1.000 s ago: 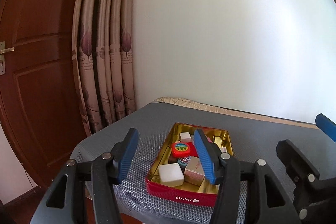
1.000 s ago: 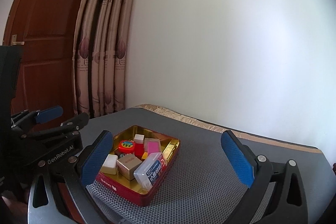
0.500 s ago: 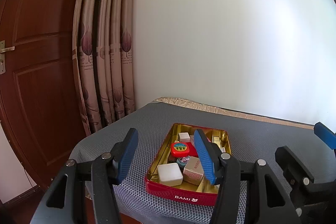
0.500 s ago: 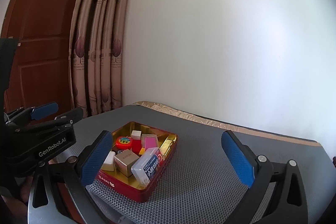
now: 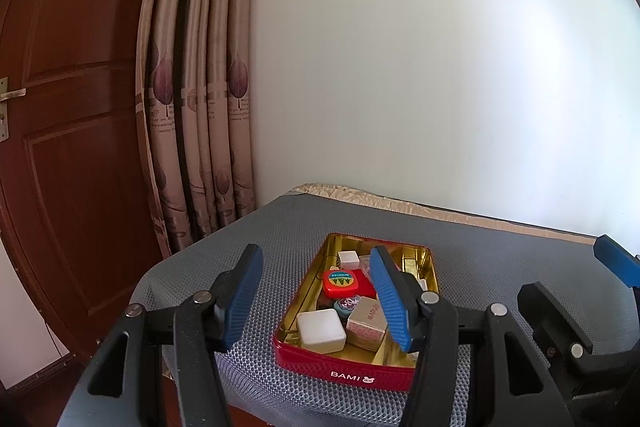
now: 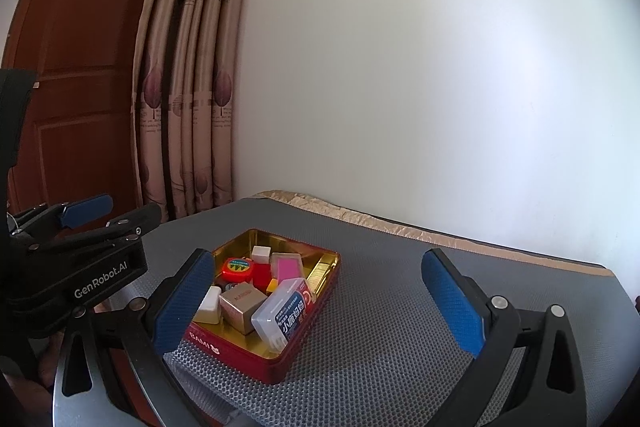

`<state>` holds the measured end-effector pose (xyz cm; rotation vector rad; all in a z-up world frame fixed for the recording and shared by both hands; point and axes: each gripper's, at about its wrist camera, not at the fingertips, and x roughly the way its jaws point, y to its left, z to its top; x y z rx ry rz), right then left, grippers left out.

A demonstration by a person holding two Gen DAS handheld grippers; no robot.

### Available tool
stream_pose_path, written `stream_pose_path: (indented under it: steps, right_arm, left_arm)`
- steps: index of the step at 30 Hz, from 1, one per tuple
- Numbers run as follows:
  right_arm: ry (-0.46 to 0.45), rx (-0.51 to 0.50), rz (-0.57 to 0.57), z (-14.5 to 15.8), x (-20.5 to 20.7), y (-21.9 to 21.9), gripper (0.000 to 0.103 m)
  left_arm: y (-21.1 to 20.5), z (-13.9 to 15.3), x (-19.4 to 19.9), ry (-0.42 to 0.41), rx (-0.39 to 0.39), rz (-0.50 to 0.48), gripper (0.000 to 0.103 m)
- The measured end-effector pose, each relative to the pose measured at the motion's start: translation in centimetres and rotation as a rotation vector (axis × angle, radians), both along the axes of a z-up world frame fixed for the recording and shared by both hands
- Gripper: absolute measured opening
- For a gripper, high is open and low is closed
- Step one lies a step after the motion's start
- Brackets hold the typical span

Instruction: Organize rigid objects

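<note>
A red tin [image 5: 348,371] with a gold inside, marked BAMI, sits on the grey mat; it also shows in the right wrist view [image 6: 280,367]. It holds several small objects: a white block [image 5: 321,330], a tan box [image 5: 367,319], a red round case [image 5: 341,282], a pink box [image 6: 287,267] and a clear blue-labelled case [image 6: 285,311]. My left gripper [image 5: 320,301] is open and empty, held near the tin's left front. My right gripper [image 6: 320,305] is open and empty, held above the tin's right side.
The grey mesh mat [image 6: 380,327] covers a table against a white wall. Curtains [image 5: 200,107] and a brown wooden door [image 5: 68,147] stand at the left. The mat's left edge [image 5: 160,267] drops off near the tin. The left gripper's body [image 6: 72,267] shows in the right wrist view.
Both grippers have pulled back and up slightly from the tin. Both stay open and the tin's contents have not moved.
</note>
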<state>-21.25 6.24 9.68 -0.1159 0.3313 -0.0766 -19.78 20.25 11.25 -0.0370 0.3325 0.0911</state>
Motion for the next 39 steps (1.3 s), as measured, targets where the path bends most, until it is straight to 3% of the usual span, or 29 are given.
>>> stream_pose_path:
  steps: [39]
  right_arm:
    - [0.003, 0.003, -0.003, 0.06, -0.24, 0.19, 0.102]
  left_arm:
    - [-0.32, -0.21, 0.13, 0.01, 0.015, -0.011, 0.057]
